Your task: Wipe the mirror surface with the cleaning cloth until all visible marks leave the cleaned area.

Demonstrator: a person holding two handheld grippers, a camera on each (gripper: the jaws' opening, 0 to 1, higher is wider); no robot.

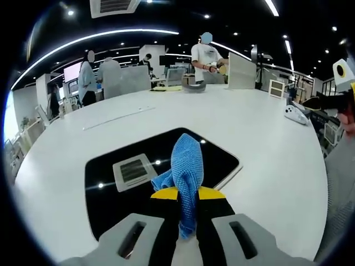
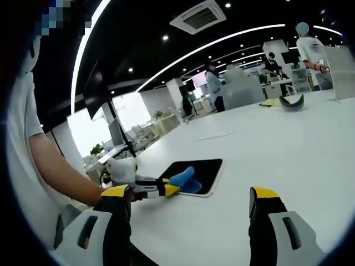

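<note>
A flat rectangular mirror (image 1: 216, 158) lies on the white table (image 1: 166, 116), reflecting the dark ceiling and its lights. My left gripper (image 1: 187, 193) is shut on a blue cleaning cloth (image 1: 186, 166), whose free end stands over the mirror's near half. In the right gripper view the mirror (image 2: 208, 166) lies ahead and to the left, with the left gripper (image 2: 172, 187) and the blue cloth (image 2: 186, 180) at its near edge. My right gripper (image 2: 191, 205) hangs open above the table, apart from the mirror, nothing between its fingers.
A person's gloved hand (image 2: 122, 169) and bare arm hold the left gripper. A white device (image 1: 294, 113) lies on the table at the right. A dark curved object (image 1: 194, 87) and a white upright panel (image 1: 241, 71) sit at the far edge. People stand beyond the table.
</note>
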